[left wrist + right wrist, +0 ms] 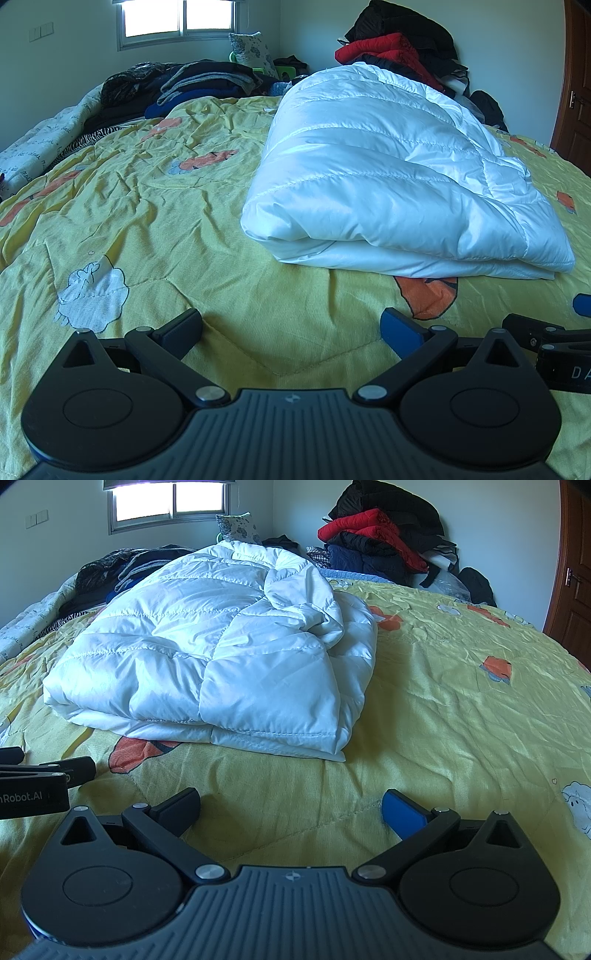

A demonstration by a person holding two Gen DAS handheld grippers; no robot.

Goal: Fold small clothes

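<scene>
We see the white puffer jacket [399, 177] folded on the yellow bedspread [147, 192]; our left gripper [291, 328] and right gripper [291, 808] hover near its front edge, jaws spread wide, gripping nothing; dark clothes [207, 81] lie piled behind.

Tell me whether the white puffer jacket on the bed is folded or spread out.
Folded: the white puffer jacket lies doubled over, stacked layers showing along its near edge.
</scene>
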